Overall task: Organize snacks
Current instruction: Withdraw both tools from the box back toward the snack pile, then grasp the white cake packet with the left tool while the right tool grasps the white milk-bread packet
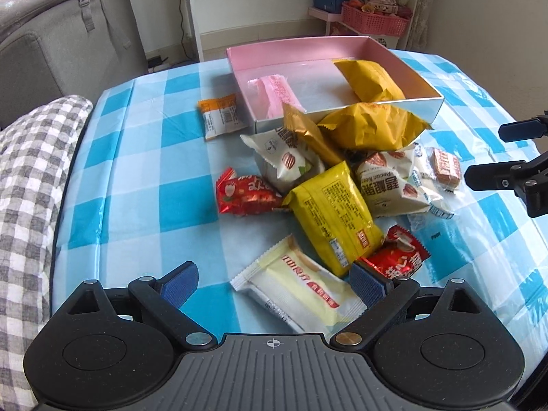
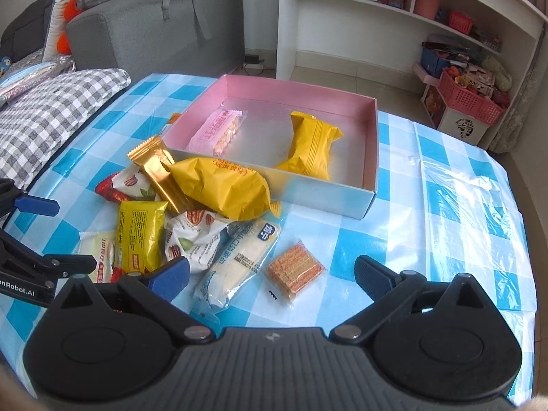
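Snacks (image 1: 334,212) heaped on table, both grippers' fingers (image 1: 179,282) released just before them.

Snack packets piled beside a pink box (image 2: 371,157) on a checked tablecloth (image 2: 445,205)
The right gripper (image 2: 272,274) hangs wide above a wafer packet (image 2: 295,272)

We see a table (image 2: 428,171) covered with a blue-and-white checked plastic cloth (image 1: 144,157). On it sits a shallow pink box (image 2: 371,157), and just before that a loose heap of wrapped snacks (image 1: 335,185), some overlapping one another. An orange-and-white packet (image 1: 222,115) lies alone beside the box, and a clear-wrapped wafer packet (image 2: 295,271) lies flat at the heap's edge.
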### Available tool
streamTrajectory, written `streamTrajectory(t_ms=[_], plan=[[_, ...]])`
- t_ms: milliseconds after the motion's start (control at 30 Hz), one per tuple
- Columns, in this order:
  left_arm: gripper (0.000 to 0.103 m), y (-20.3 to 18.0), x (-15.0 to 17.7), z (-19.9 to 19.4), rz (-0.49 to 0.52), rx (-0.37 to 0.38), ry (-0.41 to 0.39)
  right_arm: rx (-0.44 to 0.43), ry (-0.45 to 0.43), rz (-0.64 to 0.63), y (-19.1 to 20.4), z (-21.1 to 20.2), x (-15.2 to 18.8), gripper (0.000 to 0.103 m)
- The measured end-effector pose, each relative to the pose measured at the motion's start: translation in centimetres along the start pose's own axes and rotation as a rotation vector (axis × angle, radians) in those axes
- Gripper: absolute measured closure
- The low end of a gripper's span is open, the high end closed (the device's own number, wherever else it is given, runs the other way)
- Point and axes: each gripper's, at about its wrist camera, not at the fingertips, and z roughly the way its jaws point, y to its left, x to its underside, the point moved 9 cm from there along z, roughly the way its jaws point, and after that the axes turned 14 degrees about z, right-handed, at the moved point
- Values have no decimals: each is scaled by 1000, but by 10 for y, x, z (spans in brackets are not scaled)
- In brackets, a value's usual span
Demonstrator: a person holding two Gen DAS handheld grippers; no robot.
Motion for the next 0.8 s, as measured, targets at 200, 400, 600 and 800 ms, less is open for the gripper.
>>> streamTrajectory(t_ms=[200,400,600,800], plan=[[7,6,15,16,-87,-2,65,39,46,23,-11,13,9,1],[7,4,10,25,-126,-6,71,12,74,60,-4,20,12,2],[6,0,9,31,-111,-9,66,-36,133,92,7,33,21,34],[6,1,14,30,-67,13,73,-39,129,34,12,30,27,61]])
